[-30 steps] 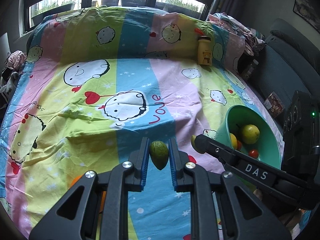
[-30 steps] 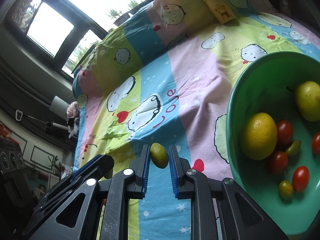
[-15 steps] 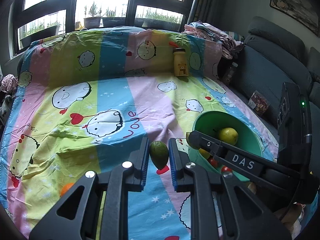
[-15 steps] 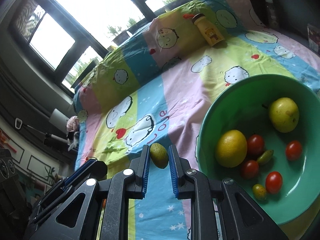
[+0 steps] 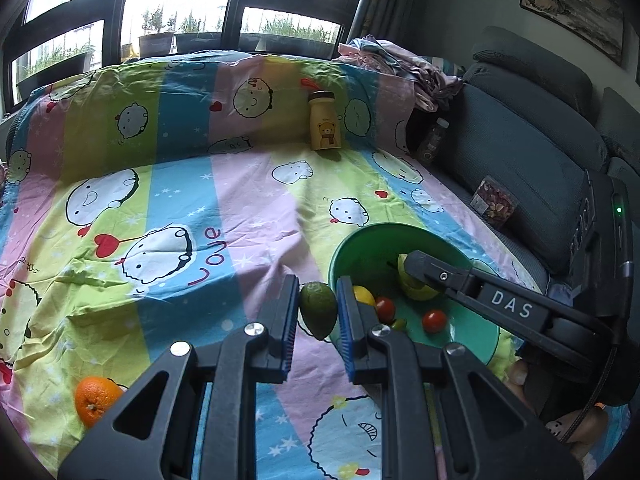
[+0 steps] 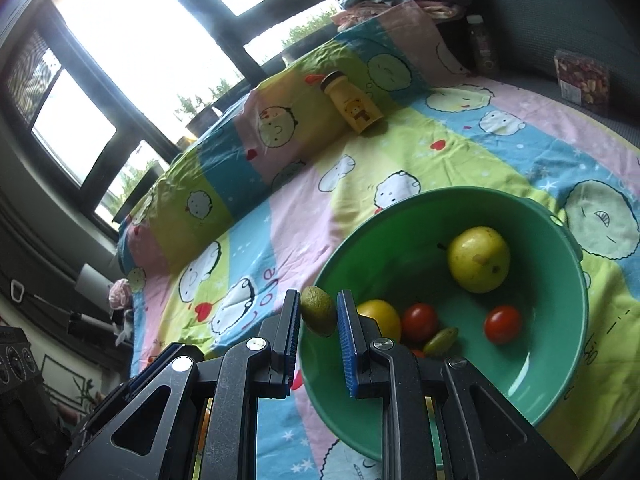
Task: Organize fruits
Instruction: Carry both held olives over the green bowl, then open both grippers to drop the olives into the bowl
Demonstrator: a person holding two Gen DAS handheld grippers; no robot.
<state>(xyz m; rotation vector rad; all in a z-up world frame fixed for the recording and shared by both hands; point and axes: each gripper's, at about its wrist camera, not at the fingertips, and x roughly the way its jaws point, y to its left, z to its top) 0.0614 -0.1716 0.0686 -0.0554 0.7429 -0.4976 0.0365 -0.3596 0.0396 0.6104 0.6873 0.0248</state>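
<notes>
Plainly, both tongs are loaded and the green bowl (image 6: 560,300) is the place each load has to reach. The right tongs (image 6: 319,312) are clamped on a small green lime (image 6: 318,314), which sits at the bowl's near-left rim, with the bowl's hollow opening ahead and to the right of it. The left tongs (image 5: 318,310) are clamped on a darker green avocado (image 5: 318,314), its long axis running roughly along the fingers, blunt end forward. From that view the bowl (image 5: 340,256) lies just to the right, its rim close beside the right finger, so the avocado hangs outside it over the bedsheet (image 5: 240,220). The right hand looks the nearer of the two to a drop; the left needs a short carry rightward first. In the left view the right tongs (image 5: 404,266) reach out over the bowl, so the two hands will crowd each other there.

Already in the bowl lie a yellow pear (image 6: 478,260), a lemon (image 6: 380,316) and some tomatoes (image 6: 502,324). An orange (image 5: 96,400) waits on the bed at the near left, well apart from the bowl.
</notes>
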